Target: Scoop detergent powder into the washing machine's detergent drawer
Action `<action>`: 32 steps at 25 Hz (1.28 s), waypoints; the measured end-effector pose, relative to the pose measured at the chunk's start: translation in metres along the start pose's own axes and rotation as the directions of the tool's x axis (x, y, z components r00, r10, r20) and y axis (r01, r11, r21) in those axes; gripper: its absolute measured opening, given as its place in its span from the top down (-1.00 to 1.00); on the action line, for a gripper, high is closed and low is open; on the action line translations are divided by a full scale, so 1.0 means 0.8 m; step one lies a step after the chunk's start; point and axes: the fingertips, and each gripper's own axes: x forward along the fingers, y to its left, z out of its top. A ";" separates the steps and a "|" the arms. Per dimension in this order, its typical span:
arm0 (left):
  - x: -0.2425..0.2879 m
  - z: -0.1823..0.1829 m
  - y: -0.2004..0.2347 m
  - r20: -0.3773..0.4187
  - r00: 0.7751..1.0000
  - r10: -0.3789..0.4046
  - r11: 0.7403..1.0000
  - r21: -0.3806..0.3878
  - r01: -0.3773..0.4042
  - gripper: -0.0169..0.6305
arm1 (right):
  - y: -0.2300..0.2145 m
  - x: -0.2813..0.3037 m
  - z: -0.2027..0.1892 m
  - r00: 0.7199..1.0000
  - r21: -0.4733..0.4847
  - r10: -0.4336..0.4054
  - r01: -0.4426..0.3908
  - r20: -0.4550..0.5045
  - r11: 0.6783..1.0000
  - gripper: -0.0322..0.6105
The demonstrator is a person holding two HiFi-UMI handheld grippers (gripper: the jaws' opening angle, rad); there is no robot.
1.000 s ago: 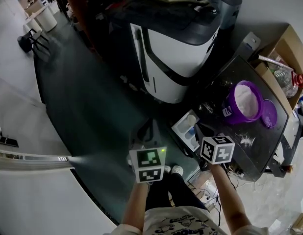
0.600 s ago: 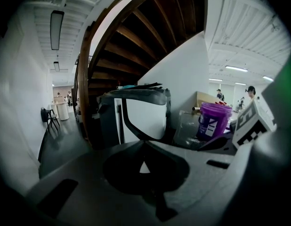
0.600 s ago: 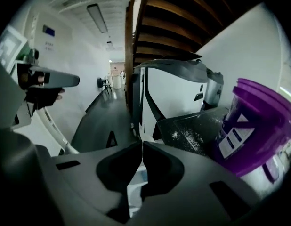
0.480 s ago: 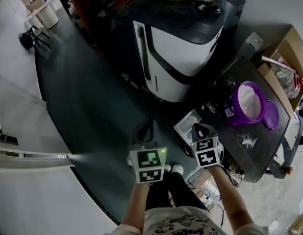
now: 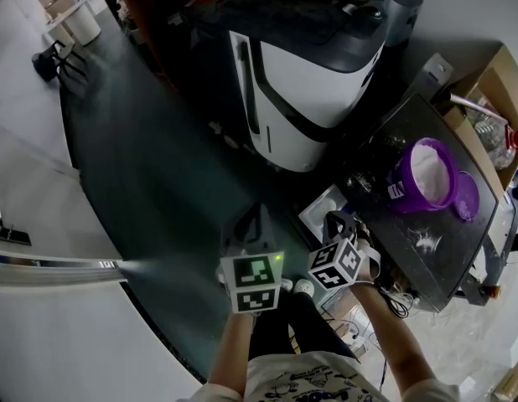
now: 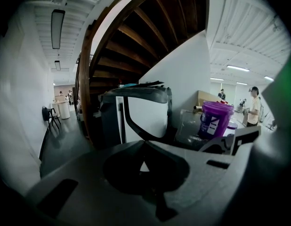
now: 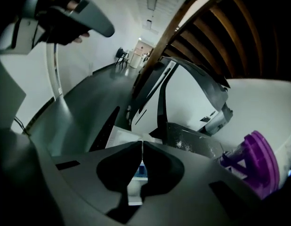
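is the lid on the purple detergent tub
No, the purple tub stands open with white powder showing, and its lid lies beside it.

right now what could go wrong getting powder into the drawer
The bucket stands open, lid off; a knock from the right gripper could tip it. The drawer sits apart from the bucket, past the table edge, so powder could drop on the carry; spilled powder already dots the table.
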 end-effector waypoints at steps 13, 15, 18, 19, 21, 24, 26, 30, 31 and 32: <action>-0.001 -0.006 0.010 -0.004 1.000 0.012 1.000 -0.009 -0.012 0.94 | 0.021 0.012 -0.008 0.993 -0.313 -0.110 0.093 -0.039 0.945 0.84; -0.001 -0.007 0.011 -0.006 1.000 0.014 1.000 -0.010 -0.014 0.94 | 0.023 0.013 -0.007 0.994 -0.315 -0.109 0.094 -0.031 0.945 0.84; -0.001 -0.007 0.012 -0.005 1.000 0.014 1.000 -0.011 -0.014 0.94 | 0.025 0.015 -0.008 0.995 -0.292 -0.098 0.085 -0.029 0.953 0.84; -0.001 -0.006 0.012 -0.005 1.000 0.014 1.000 -0.011 -0.014 0.94 | 0.025 0.015 -0.008 0.995 -0.281 -0.094 0.082 -0.030 0.956 0.84; -0.001 -0.006 0.013 -0.003 1.000 0.014 1.000 -0.012 -0.014 0.94 | 0.025 0.015 -0.006 0.996 -0.268 -0.091 0.080 -0.027 0.960 0.84; -0.001 -0.004 0.013 0.000 1.000 0.015 1.000 -0.013 -0.015 0.94 | 0.018 0.011 -0.003 0.995 -0.256 -0.100 0.090 -0.026 0.963 0.84; -0.001 -0.002 0.013 0.002 1.000 0.015 1.000 -0.012 -0.015 0.94 | 0.015 0.008 -0.002 0.995 -0.216 -0.097 0.091 -0.014 0.972 0.84; -0.004 0.003 0.013 0.012 1.000 0.016 1.000 -0.011 -0.016 0.94 | 0.003 -0.005 0.007 0.994 -0.087 -0.098 0.101 0.039 0.991 0.84; -0.005 0.006 0.013 0.015 1.000 0.017 1.000 -0.011 -0.016 0.94 | -0.001 -0.009 0.008 0.994 -0.046 -0.097 0.099 0.050 0.994 0.84; -0.006 0.009 0.013 0.019 1.000 0.017 1.000 -0.011 -0.017 0.94 | -0.005 -0.013 0.010 0.994 -0.002 -0.096 0.096 0.061 0.995 0.84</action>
